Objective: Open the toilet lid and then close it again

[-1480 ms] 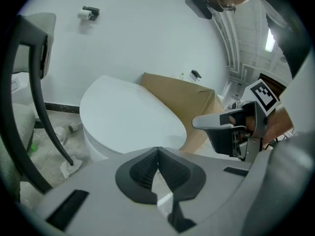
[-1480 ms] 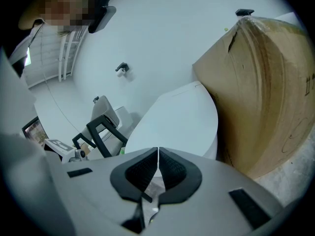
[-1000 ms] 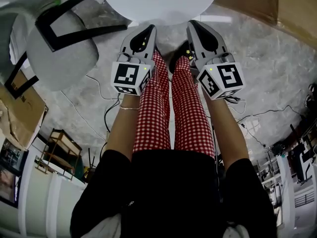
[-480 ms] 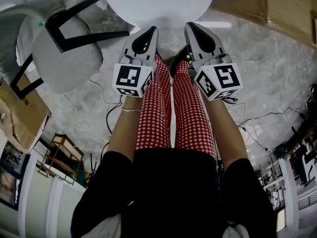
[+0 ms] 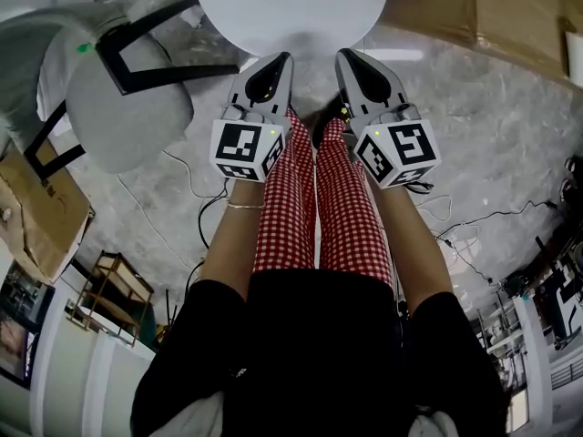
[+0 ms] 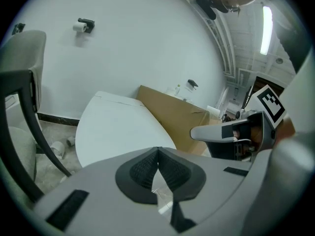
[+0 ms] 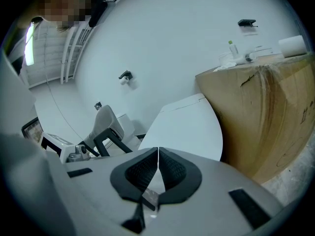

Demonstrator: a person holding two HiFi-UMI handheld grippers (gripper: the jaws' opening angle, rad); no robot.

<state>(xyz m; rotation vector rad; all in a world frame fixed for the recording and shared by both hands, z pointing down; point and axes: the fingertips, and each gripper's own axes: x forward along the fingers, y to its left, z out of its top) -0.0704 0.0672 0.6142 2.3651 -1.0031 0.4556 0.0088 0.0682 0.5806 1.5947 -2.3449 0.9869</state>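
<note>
The toilet lid (image 5: pixel 290 7) lies down flat, i.e. shut, a white oval at the top of the head view. A lid lying down fits two stages equally: one w/ the lift to come, or one w/ the lid lowered again. These views can't say which.

Both tools are held side by side over the person's legs (image 5: pixel 319 208), tips pointing at the lid's near edge. That's prob. because the front rim is the only place to get under it, or to let it down gently. The left gripper (image 5: pixel 278 62) has its jaws pressed together, pads meeting at the tip w/ nothing between them. The right gripper (image 5: pixel 351 60) is the same, closed and empty.

Re position: in the left gripper view the lid (image 6: pixel 118 132) spreads out ahead of and beyond the jaws, slightly to their left. In the right gripper view it (image 7: pixel 187 129) sits ahead and a bit right of the closed tips. So the lid's front edge lies roughly between the two tools and just past them. From the head view the tips look very near the rim, but I can't tell whether either touches it.

Around it: a chair (image 5: pixel 118 89) to the left, a cardboard box (image 5: pixel 474 3) close on the right, and cables on the concrete floor (image 5: pixel 492 135).
</note>
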